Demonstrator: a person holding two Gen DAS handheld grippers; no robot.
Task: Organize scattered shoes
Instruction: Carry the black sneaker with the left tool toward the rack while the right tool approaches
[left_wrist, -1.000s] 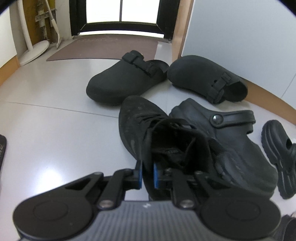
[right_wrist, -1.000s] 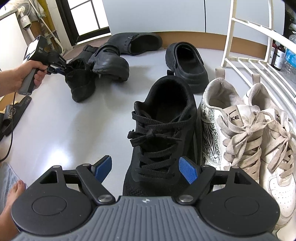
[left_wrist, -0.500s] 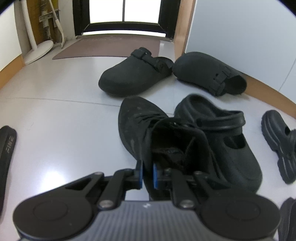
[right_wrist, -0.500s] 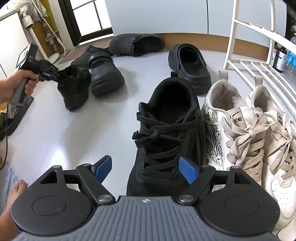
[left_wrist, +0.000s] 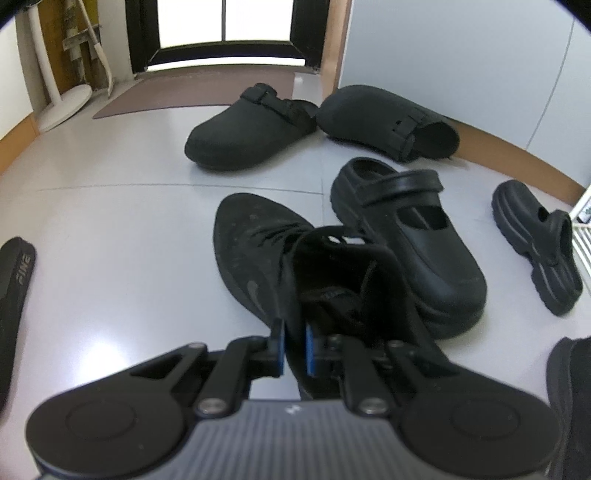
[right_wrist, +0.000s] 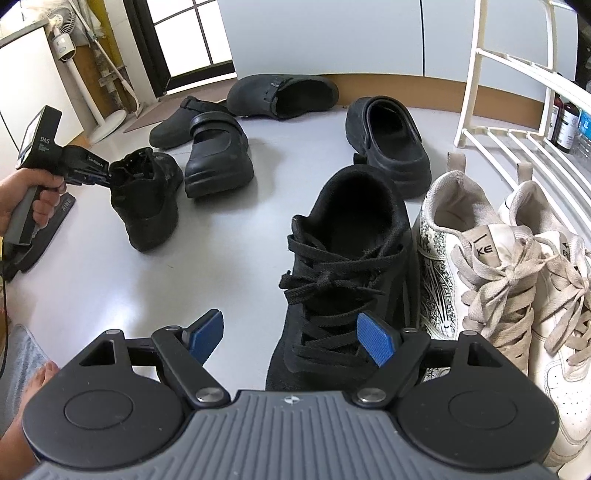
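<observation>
My left gripper (left_wrist: 294, 344) is shut on the heel collar of a black lace-up sneaker (left_wrist: 258, 258), which hangs toe-down just above the floor. In the right wrist view a person's hand holds that gripper (right_wrist: 105, 177) at the left, with the sneaker (right_wrist: 147, 199) dangling from it. My right gripper (right_wrist: 291, 338) stands open and holds nothing, over the toe of the matching black sneaker (right_wrist: 347, 258). That sneaker stands in a row beside two white sneakers (right_wrist: 480, 273).
Loose on the grey floor are a strapped black clog (left_wrist: 406, 236), a chunky black clog (left_wrist: 539, 243) and two buckled black clogs (left_wrist: 251, 129) near the wall. A black slide (left_wrist: 14, 288) lies left. A white wire rack (right_wrist: 517, 110) stands right.
The left gripper has carried the black sneaker back from the strapped clog, which it no longer overlaps, and nearer the row of shoes. The right gripper has kept still.
</observation>
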